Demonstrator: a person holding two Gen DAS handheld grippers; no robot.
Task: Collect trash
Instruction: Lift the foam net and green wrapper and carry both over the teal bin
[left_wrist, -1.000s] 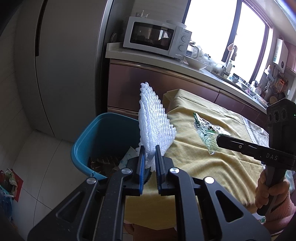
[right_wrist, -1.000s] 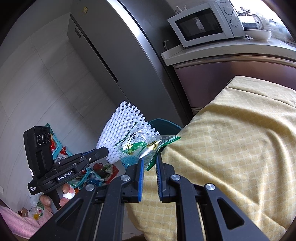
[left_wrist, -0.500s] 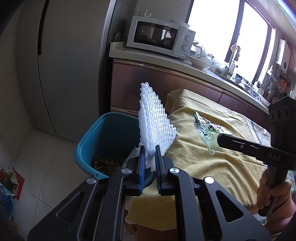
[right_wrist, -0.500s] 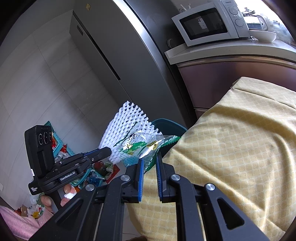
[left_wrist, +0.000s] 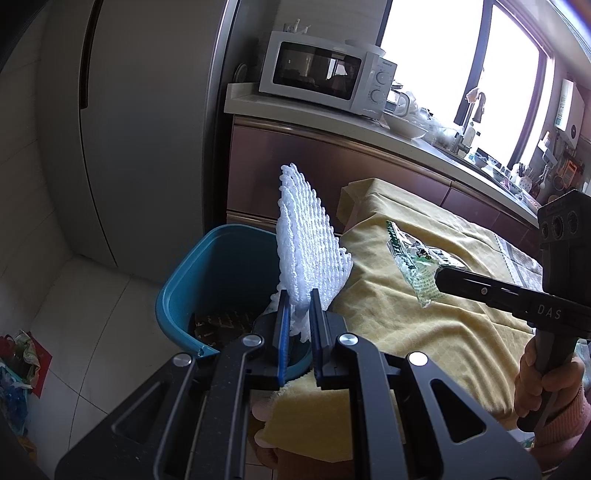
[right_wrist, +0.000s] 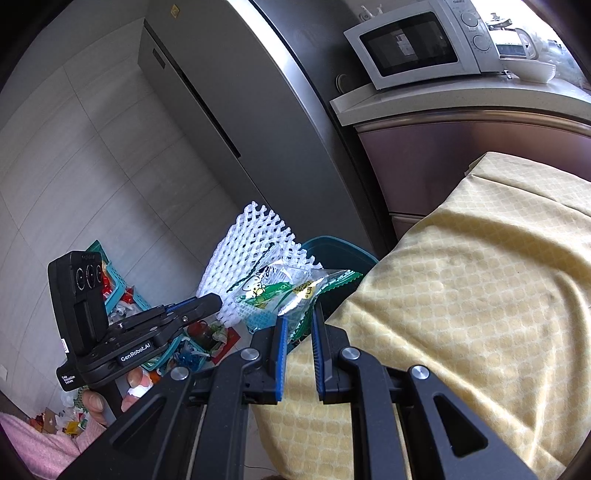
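Bin: teal trash bin (left_wrist: 207, 280) on the floor, right against the near-left corner of the table, dark scraps showing at the bottom.
Left gripper: left gripper (left_wrist: 298, 306) clamped narrow on the foam net's lower edge, sitting just over the bin's table-side rim.
Foam net: white foam net (left_wrist: 306, 243) standing upright out of those jaws, fanned above the bin.
Table: yellow cloth (right_wrist: 480, 280) draped over the table, bare along its left edge.
Wrapper: green-and-clear snack wrapper (right_wrist: 280, 291) off the cloth, in the air above the table's left edge, close to the net.
Right gripper: right gripper (right_wrist: 298, 328) pinched narrow on the wrapper's near end; in the left wrist view the wrapper (left_wrist: 417, 266) hangs from its tip.
Counter: white microwave (left_wrist: 325, 85) at the counter's left end.
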